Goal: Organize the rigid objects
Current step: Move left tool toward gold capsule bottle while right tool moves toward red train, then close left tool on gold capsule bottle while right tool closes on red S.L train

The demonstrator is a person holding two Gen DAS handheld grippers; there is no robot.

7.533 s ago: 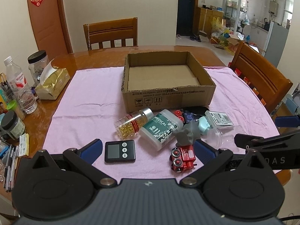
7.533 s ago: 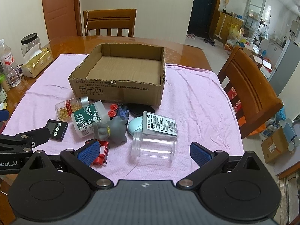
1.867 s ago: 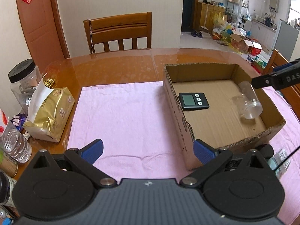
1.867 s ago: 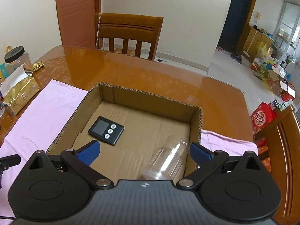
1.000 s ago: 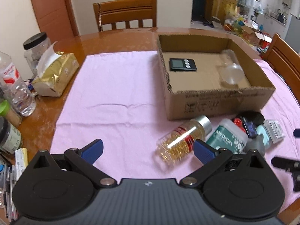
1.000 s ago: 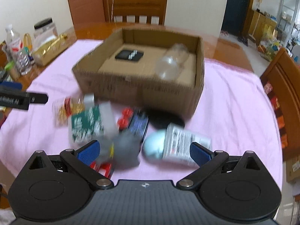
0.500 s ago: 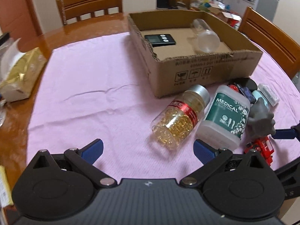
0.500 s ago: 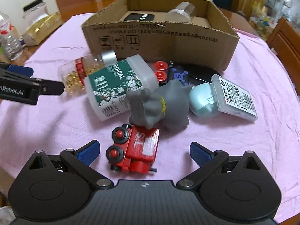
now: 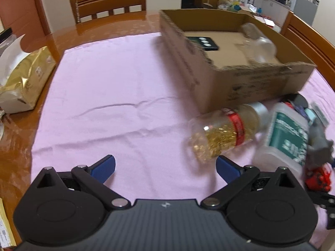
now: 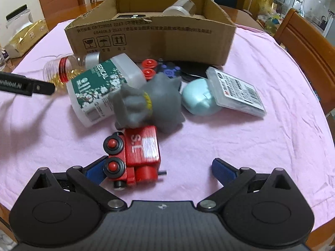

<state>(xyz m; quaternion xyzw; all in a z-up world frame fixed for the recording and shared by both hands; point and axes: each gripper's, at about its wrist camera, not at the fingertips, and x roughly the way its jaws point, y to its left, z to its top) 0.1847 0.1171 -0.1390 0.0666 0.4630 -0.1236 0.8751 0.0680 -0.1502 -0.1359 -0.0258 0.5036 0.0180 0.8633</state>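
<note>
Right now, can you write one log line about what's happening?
left tool: open, empty | right tool: open, at red toy train | cardboard box: timer, clear jar inside

Timer (image 10: 130, 16) mostly hidden behind the cardboard box (image 10: 150, 39) front wall; capsule bottle (image 9: 226, 131) motion-blurred.

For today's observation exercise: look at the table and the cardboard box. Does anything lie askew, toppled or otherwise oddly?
Yes. The clear jar lies on its side in the cardboard box. In front of the box, the capsule bottle and white medical bottle lie toppled, the red toy train rests on its side, and the grey figure leans on the pile.
</note>
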